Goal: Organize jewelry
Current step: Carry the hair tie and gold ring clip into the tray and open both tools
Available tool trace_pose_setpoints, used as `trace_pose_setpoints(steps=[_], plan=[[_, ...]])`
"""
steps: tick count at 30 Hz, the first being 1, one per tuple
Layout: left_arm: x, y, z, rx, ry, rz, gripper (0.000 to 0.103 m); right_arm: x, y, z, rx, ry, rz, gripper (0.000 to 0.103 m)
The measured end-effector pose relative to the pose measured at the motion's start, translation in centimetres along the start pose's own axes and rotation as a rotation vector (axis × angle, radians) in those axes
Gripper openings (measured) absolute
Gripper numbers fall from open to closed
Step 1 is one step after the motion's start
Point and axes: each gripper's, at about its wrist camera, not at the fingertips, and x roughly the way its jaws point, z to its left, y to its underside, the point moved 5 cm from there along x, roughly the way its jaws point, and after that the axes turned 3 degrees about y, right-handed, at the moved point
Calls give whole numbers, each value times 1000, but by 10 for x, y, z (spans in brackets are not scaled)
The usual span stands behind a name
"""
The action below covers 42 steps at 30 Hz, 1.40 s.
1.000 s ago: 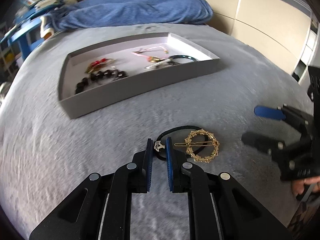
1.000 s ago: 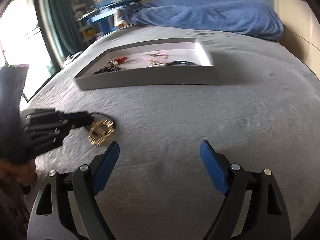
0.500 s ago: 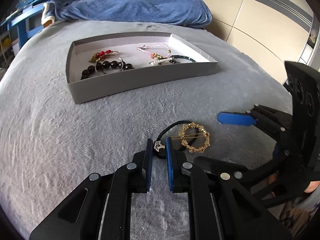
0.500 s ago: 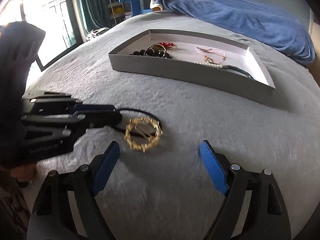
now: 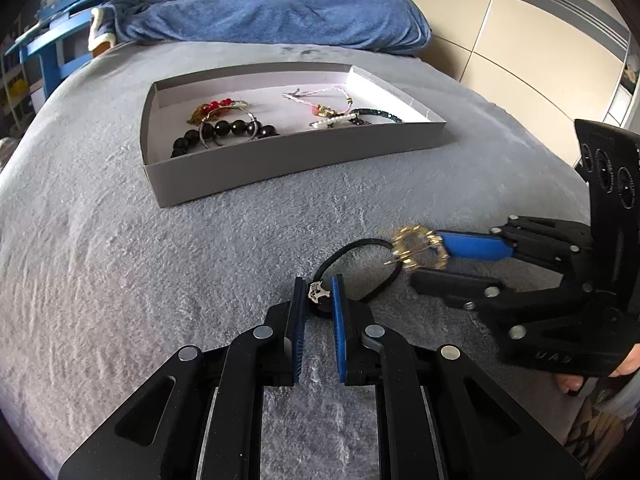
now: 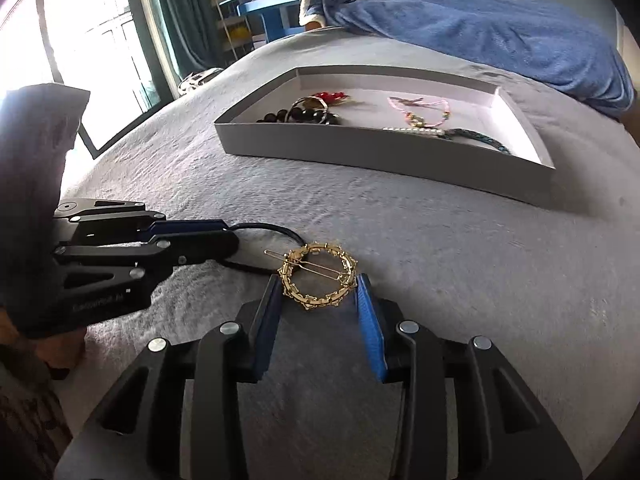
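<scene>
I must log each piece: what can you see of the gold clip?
The gold clip is an open ring of small metal links crossed by a thin bar pin. It lies flat on the grey blanket, overlapping the black hair tie. The right gripper has just closed, its blue pads touching the ring's two sides.

The bed cover (image 5: 120, 240) is pale grey with a soft mottled nap. On it, the tray (image 5: 280, 160) is grey outside and pale lilac-white inside. It holds glossy black beads (image 5: 236, 130), red beads (image 5: 218, 105), a pink cord (image 5: 320, 94), white pearls (image 5: 332, 120) and a dark teal band (image 5: 380, 114). The round hair clip (image 6: 318, 276) is gold; the hair tie (image 5: 352, 252) is black. Both grippers are black with blue pads (image 6: 370, 320). The blanket (image 5: 280, 12) is blue.
</scene>
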Motion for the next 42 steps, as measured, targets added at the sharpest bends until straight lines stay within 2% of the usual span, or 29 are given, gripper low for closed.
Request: trace_pose_setpoints(steps=[5, 9, 13, 17, 20, 22, 24, 25, 29, 33, 38, 42], plan=[[4, -1, -2, 23, -16, 11, 15, -8, 4, -15, 52, 20, -13, 37], [10, -4, -6, 79, -40, 23, 18, -9, 8, -21, 71, 30, 0, 37], [17, -8, -10, 140, -66, 38, 23, -4, 5, -18, 50, 38, 11, 48], [22, -11, -10, 162, -71, 42, 25, 2, 1, -14, 16, 57, 20, 49], [24, -12, -11, 173, -76, 43, 25, 6, 0, -15, 19, 56, 24, 49], [23, -11, -11, 173, -74, 41, 24, 5, 1, -16, 23, 58, 16, 42], [21, -11, -12, 174, -67, 35, 16, 4, 1, -18, 35, 49, 10, 42], [20, -11, -13, 176, -66, 30, 13, 3, 1, -19, 38, 46, 7, 41], [8, -16, -17, 166, -45, -10, 13, 0, -2, -20, 44, 40, -7, 41], [-11, -36, -18, 144, -35, -74, 13, -8, -14, -24, 50, 45, -45, 41], [-31, -78, -15, 131, -35, -156, 13, -19, -45, -32, 64, 42, -110, 41], [-36, -111, -7, 137, -59, -200, 13, -23, -86, -39, 70, 41, -158, 41]])
